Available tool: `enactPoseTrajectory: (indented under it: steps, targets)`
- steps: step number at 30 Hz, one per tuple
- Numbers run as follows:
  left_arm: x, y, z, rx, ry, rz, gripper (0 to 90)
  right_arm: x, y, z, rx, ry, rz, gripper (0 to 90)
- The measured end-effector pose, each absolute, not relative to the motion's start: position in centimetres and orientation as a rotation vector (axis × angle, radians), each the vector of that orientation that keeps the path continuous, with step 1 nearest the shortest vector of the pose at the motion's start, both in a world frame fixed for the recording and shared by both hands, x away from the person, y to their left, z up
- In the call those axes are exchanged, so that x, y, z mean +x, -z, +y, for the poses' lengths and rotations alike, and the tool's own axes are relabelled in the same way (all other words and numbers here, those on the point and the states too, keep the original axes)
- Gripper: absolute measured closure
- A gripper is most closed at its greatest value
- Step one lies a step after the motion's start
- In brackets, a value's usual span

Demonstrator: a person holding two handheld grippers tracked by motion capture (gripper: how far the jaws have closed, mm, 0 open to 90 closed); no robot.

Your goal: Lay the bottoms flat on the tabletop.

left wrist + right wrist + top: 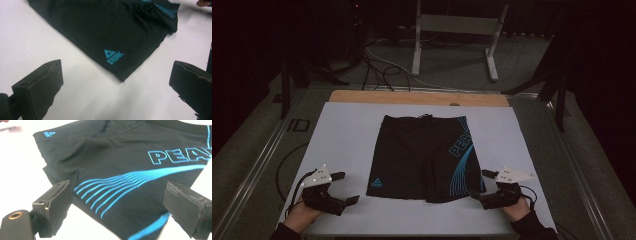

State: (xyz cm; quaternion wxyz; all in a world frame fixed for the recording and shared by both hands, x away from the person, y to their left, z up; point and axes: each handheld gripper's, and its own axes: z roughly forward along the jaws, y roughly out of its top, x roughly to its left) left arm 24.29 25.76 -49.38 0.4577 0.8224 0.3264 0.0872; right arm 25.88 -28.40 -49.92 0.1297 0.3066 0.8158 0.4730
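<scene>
You had a pair of black shorts (422, 157) lying flat on the white tabletop (347, 130), waistband away from you, blue lettering and curved stripes down the leg on your right; your left gripper (346, 187) sat near the left leg's hem, apart from it, jaws spread wide; your right gripper (479, 186) rested at the right leg's hem, jaws spread either side of the cloth's edge.
</scene>
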Motion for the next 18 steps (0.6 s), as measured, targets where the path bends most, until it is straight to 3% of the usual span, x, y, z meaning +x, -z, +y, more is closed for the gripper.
enactPoseTrajectory:
  steps: [18]
  targets:
    - [23.7,49.1,26.2,2.003,-0.240,0.776,0.1,24.9,50.9,-29.6,0.927,-1.391,2.337,9.6]
